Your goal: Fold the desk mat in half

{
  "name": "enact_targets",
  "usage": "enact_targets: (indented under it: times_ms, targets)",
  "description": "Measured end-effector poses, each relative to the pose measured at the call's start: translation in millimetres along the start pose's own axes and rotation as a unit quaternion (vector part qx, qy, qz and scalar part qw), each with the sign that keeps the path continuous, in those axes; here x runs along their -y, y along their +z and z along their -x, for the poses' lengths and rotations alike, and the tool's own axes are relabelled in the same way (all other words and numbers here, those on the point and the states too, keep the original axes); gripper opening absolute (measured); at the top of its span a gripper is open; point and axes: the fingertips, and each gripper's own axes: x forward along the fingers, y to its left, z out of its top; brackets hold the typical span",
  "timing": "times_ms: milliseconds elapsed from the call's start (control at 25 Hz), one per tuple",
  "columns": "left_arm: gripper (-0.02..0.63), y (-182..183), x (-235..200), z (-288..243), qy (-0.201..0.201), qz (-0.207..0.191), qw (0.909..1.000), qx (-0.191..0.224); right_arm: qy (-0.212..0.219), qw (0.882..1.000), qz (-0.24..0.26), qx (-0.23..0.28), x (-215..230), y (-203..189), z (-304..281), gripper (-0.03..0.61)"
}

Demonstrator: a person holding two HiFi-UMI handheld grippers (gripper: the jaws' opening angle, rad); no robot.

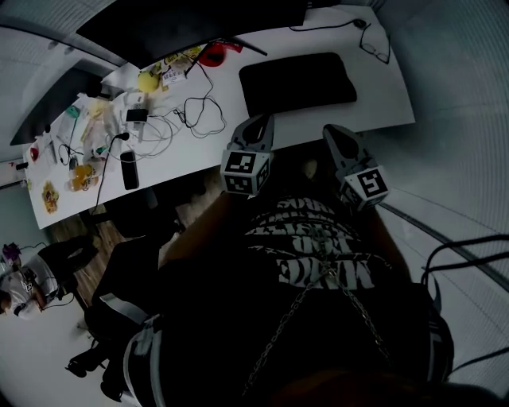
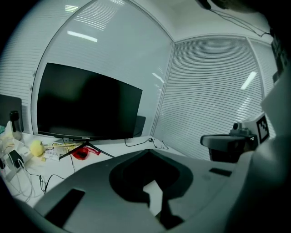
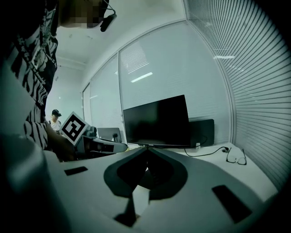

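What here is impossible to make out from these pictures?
Monitor: head view, upper part cut off by the top edge.
Clutter at the desk's left end: head view, too small and dim to name.
Desk mat: both gripper views, behind the left gripper and right gripper.

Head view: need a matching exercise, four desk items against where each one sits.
Items:
1 desk mat
2 glasses
3 red object
4 black cylinder

Places:
A by the foot of the monitor
B left part of the desk, near its front edge
C far right corner
D lying flat on the right part, near the front edge

Pairs: 1-D, 2-C, 3-A, 4-B
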Motion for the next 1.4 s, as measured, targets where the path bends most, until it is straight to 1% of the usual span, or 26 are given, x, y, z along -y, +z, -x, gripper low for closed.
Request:
enact_targets:
  times_ms: [160, 320, 400, 480, 640, 760, 840, 960, 1120, 1400]
  targets:
    - [0.006, 11.7, 8.0, -25.5, 0.016, -0.003, 0.9999, 0.004, 0.016, 1.0, 0.008, 0.008, 37.6, 6.4, -5.8, 0.0]
    - [0.006, 22.2, 14.5, -40.2, 0.044, -0.002, 0.999, 0.009, 0.046, 0.999, 0.004, 0.004, 58.3, 20.6, -10.8, 0.0]
    - [0.006, 25.1, 16.9, -44.7, 0.061, 0.0, 0.9981, 0.014, 0.062, 0.998, 0.0, 0.002, 67.3, 20.2, -12.0, 0.0]
    - [0.006, 28.1, 20.0, -47.0, 0.076, 0.004, 0.9969, 0.019, 0.079, 0.997, 0.008, 0.008, 77.8, 15.7, -14.0, 0.0]
    - [0.006, 31.9, 18.3, -47.5, 0.1, 0.005, 0.9947, 0.022, 0.105, 0.994, 0.012, 0.014, 87.1, 15.3, -25.1, 0.0]
    - [0.006, 28.4, 6.6, -47.3, 0.114, 0.01, 0.9933, 0.02, 0.114, 0.993, -0.004, 0.014, 86.2, 13.8, -33.3, 0.0]
    - [0.006, 26.6, -2.2, -48.4, 0.12, 0.014, 0.9926, 0.013, 0.118, 0.993, -0.007, 0.01, 85.5, 12.2, -41.6, 0.0]
    - [0.006, 23.4, -11.4, -49.4, 0.116, 0.02, 0.993, 0.005, 0.117, 0.993, -0.005, 0.0, 82.8, 9.6, -54.5, 0.0]
    - [0.006, 27.2, -28.7, -56.1, 0.098, 0.022, 0.9949, -0.001, 0.107, 0.994, -0.003, -0.008, 77.0, 10.8, -66.8, 0.0]
    - [0.006, 32.0, -48.5, -80.0, 0.042, 0.033, 0.9985, -0.011, 0.062, 0.998, 0.002, -0.032, 72.1, 25.5, -88.7, 0.0]
